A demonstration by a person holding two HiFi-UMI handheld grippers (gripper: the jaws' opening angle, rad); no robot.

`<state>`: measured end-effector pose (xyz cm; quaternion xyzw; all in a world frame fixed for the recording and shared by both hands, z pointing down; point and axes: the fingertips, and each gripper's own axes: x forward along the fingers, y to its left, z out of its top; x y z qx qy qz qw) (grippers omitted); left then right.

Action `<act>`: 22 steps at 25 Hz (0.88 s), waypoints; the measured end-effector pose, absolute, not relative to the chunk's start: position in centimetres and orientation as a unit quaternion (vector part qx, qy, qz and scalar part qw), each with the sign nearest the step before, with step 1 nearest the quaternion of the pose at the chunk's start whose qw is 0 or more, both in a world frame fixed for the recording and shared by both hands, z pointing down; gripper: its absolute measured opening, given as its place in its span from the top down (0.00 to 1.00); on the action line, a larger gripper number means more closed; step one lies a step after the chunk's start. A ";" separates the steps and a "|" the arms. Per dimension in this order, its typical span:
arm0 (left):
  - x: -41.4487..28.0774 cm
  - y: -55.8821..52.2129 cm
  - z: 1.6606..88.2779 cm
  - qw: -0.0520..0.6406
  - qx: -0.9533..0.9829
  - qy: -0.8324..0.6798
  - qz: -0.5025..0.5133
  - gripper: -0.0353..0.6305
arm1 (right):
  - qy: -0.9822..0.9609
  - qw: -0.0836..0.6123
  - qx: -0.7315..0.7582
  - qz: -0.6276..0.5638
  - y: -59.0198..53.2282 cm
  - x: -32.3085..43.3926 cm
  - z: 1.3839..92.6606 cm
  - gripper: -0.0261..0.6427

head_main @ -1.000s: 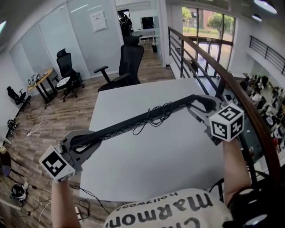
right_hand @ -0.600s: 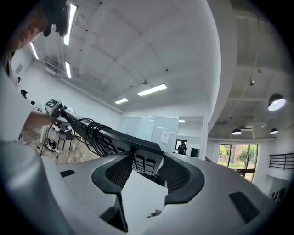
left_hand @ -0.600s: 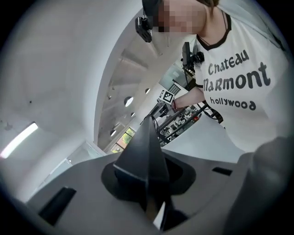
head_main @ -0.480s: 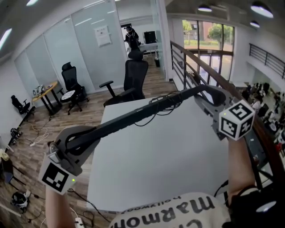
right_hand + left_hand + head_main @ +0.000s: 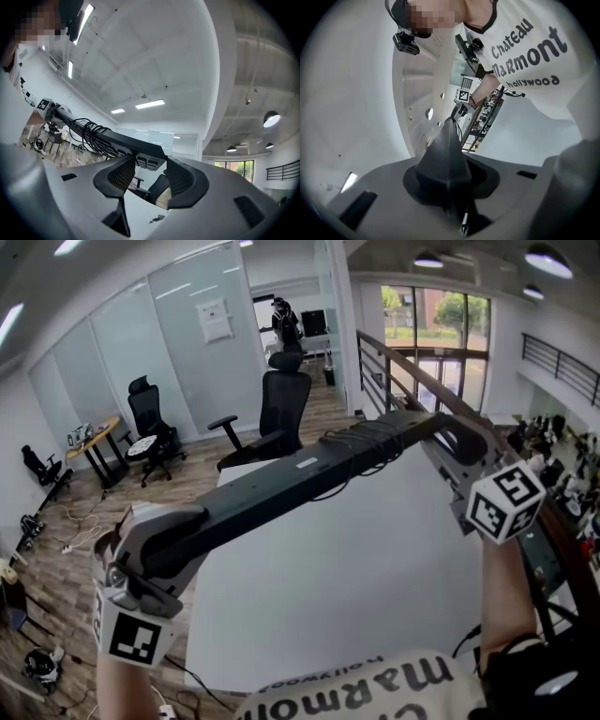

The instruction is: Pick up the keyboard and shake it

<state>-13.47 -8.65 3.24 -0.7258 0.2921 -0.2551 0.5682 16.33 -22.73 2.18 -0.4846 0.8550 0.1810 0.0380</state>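
Observation:
A long black keyboard (image 5: pixel 300 479) hangs in the air above the white table (image 5: pixel 356 587), its flat underside turned toward the head view. A black cable (image 5: pixel 370 437) is coiled round it near the right end. My left gripper (image 5: pixel 155 554) is shut on the keyboard's left end, low at the left. My right gripper (image 5: pixel 450 437) is shut on the right end, higher up. In the left gripper view the keyboard (image 5: pixel 445 154) runs edge-on away from the left gripper (image 5: pixel 447 187). In the right gripper view the keyboard (image 5: pixel 117 140) and its cable (image 5: pixel 91 136) reach into the right gripper (image 5: pixel 152 180).
A black office chair (image 5: pixel 281 399) stands at the table's far edge. Another chair (image 5: pixel 150 413) and a small desk are at the left by the glass wall. A railing (image 5: pixel 412 371) runs along the right side. Cables lie on the wooden floor (image 5: pixel 56 521).
Both grippers have risen with the keyboard. It now sits nearer the head camera and has rolled, so its broad underside shows rather than its thin edge.

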 end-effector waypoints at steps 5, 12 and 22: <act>-13.4 -8.8 4.4 0.581 -0.712 0.285 -0.271 0.82 | 0.850 0.020 -0.498 0.173 -23.7 16.1 3.7 0.63; -12.4 -8.0 4.1 0.620 -0.675 0.288 -0.278 0.82 | 0.850 0.044 -0.501 0.155 -23.9 16.8 4.1 0.63; -12.5 -7.9 3.5 0.601 -0.698 0.290 -0.259 0.83 | 0.844 0.059 -0.503 0.175 -22.9 17.0 2.8 0.63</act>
